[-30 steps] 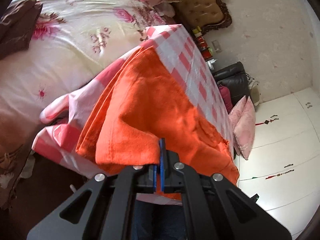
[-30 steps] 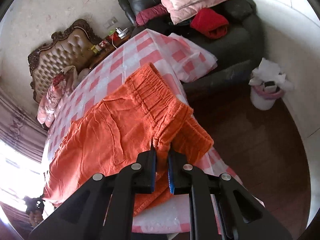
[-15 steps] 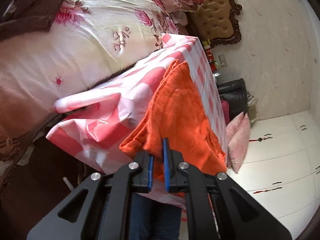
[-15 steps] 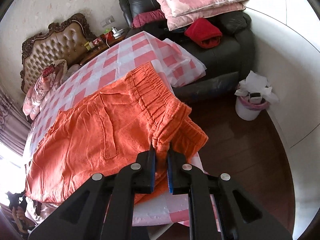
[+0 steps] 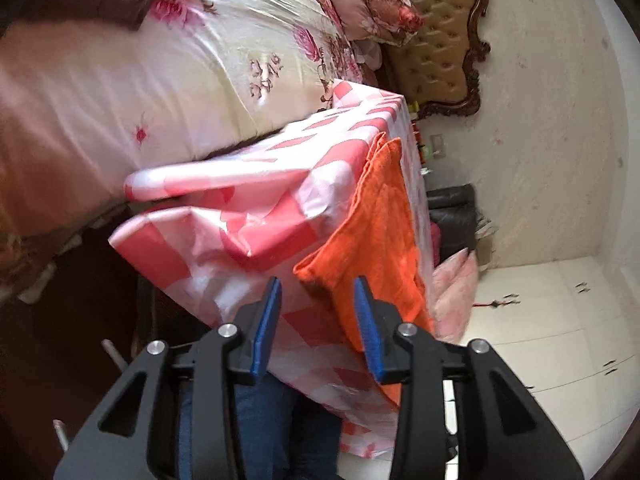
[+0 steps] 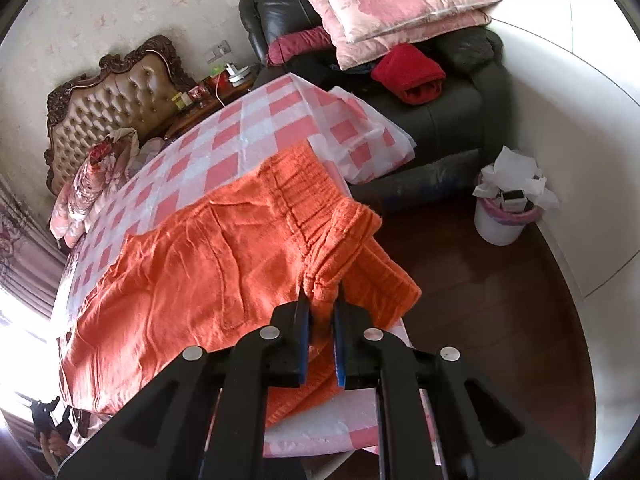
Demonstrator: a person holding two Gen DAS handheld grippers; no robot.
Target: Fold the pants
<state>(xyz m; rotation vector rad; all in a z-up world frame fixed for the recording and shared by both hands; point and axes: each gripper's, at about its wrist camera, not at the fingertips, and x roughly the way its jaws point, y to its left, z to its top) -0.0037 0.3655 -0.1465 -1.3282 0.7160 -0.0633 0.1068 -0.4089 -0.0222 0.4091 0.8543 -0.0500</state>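
- The orange pants are spread on the desk, which is covered by a pink and white checked cloth.
- The elastic waistband is seen at the desk corner nearest the black armchair, and a part of it hangs over the desk edge.
- The waistband corner is gripped between the blue pads of the right hand-held gripper, whose jaws are closed on the fabric.
- At the other end of the desk, a leg end of the pants hangs over the edge.
- The jaws of the left hand-held gripper are opening; the hem corner is seen between the blue pads, but it is not pressed by them.
- Two pink cushions and a red garment are placed on the armchair.
- A white bin full of paper stands on the wooden floor beside the armchair.
- A bed with a flowered cover and a tufted headboard is seen behind the desk.
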